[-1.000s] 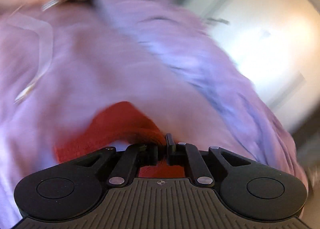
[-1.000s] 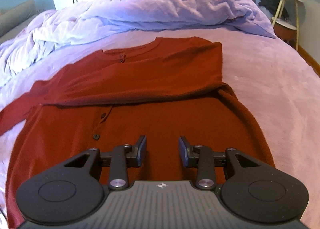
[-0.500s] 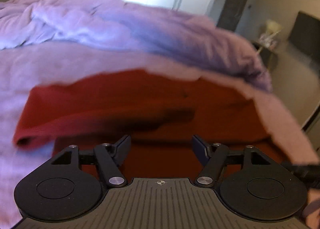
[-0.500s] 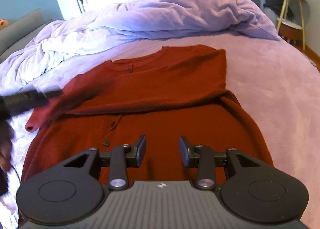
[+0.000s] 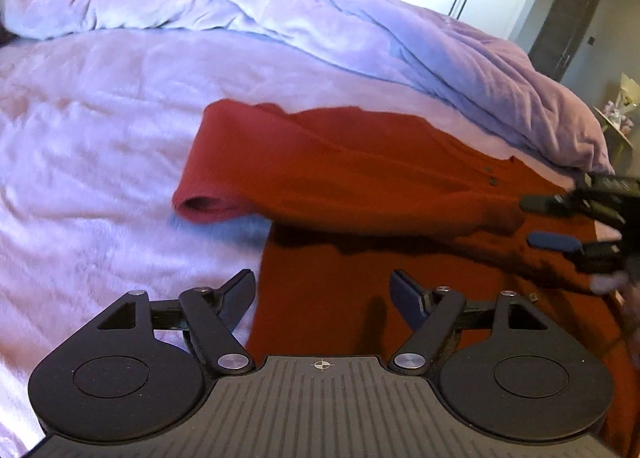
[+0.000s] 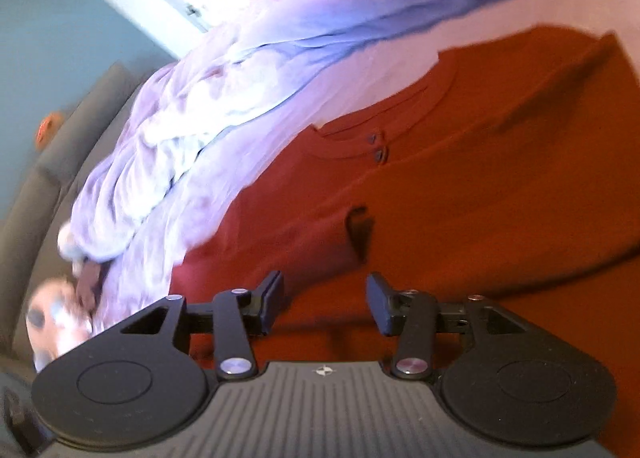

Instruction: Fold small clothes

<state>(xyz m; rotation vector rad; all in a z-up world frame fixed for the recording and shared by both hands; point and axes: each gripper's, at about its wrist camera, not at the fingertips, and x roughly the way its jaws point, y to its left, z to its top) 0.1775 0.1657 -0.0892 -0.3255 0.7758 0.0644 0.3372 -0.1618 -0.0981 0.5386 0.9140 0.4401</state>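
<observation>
Both grippers, left [image 5: 322, 292] & right [image 6: 324, 304]: fingers opening, empty. Risk: folded sleeve on rust-red knit henley shirt [image 5: 360, 177] slips off w/ next grab.

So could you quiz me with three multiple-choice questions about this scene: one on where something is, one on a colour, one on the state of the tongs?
1. Where does the shirt lie?
A. on the pink bedspread
B. on a wooden floor
C. draped over a chair

2. What colour is the shirt?
A. navy blue
B. rust red
C. white

3. What is between the fingers of the left tongs?
A. a pinched sleeve
B. a sock
C. nothing; they stand apart above the cloth

Answers:
1 A, the shirt is spread flat on the bedspread, in front of the heaped lilac duvet.
2 B, both views show it rust red, with small dark buttons at the neck.
3 C, the fingers are spread and opening, with no cloth pinched.
</observation>
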